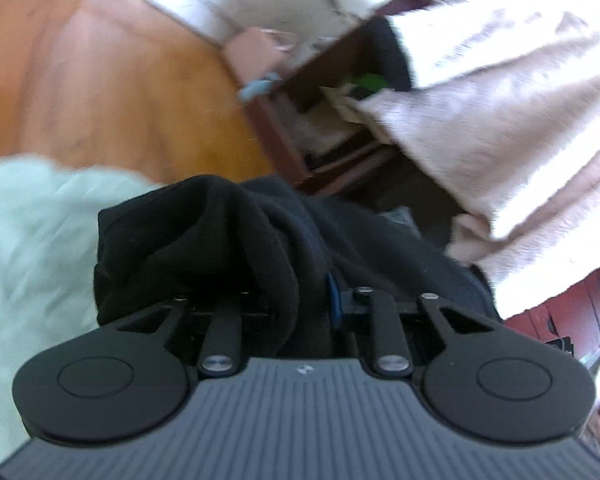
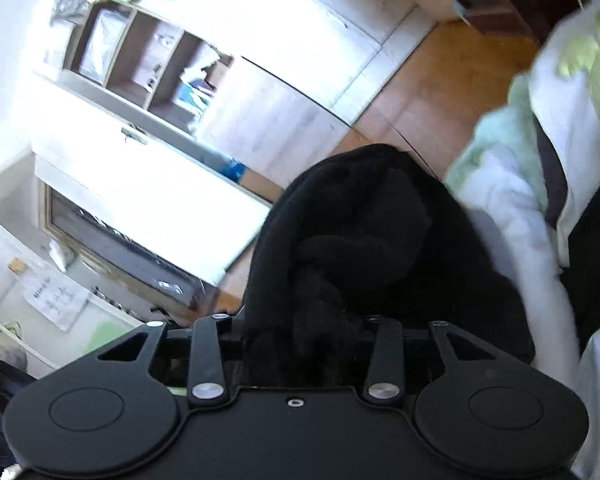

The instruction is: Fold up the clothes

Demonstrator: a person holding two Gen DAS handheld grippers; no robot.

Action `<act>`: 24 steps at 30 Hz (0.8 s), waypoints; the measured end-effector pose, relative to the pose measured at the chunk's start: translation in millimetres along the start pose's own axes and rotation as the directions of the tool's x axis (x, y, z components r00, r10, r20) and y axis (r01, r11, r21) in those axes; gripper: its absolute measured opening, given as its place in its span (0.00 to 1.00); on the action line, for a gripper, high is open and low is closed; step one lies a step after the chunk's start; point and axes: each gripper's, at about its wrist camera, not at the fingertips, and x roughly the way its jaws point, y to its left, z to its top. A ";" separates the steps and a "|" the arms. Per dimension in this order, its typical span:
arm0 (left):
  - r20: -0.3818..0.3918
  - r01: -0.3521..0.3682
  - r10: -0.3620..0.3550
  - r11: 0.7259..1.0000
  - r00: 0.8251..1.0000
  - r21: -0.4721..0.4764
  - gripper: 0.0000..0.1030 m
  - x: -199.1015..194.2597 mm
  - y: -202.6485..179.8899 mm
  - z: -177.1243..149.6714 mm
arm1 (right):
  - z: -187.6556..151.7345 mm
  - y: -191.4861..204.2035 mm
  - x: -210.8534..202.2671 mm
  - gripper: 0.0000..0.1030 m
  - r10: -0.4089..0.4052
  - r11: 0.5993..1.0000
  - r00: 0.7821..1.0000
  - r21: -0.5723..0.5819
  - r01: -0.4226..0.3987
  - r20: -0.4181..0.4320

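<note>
Left tool (image 1: 300, 300): clenched on a bunched fold of the black fleece garment (image 1: 204, 240); the fingertips are buried in the cloth and do not show.
Black fleece garment, left wrist view: gathered in thick dark folds directly in front of the tool, lifted over the scene behind it, with a short blue strip (image 1: 334, 296) showing at the grip.
Left of the garment: a pale mint-green sheet (image 1: 28, 248) spreads across the near left.
Far left: an orange-brown wooden floor (image 1: 100, 80), blurred.
Far centre: a dark brown wooden shelf unit (image 1: 300, 128) with open compartments holding items too blurred to name.
Right of the garment: a pale pink fluffy fabric (image 1: 520, 128) hangs across the right side, partly in front of the shelf unit.
Right tool (image 2: 300, 328): clenched on the same black garment (image 2: 360, 232), which rises in a rounded hump from between the hidden fingertips.
Left, right wrist view: white cabinets with open wooden cubbies (image 2: 148, 60) stand far off.
Right, right wrist view: white and light green bedding (image 2: 512, 184) lies beside the garment, a white cloth with a yellow-green print (image 2: 580, 60) beyond it.
</note>
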 end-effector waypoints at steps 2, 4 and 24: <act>-0.013 -0.010 0.011 1.000 1.000 0.010 0.22 7.7 -14.8 15.1 | -9.1 -1.5 -11.9 0.43 -0.032 0.987 0.999 0.155 0.031 0.006; -0.026 -0.030 0.029 0.999 0.999 -0.040 0.22 21.6 -14.3 22.4 | -30.0 -4.2 -25.9 0.43 -0.079 0.969 0.994 0.241 0.060 0.072; -0.013 -0.273 0.285 0.929 0.958 0.251 0.63 16.8 -93.2 -82.4 | -105.7 59.5 -34.8 0.30 -0.421 0.812 0.877 -0.334 0.479 0.232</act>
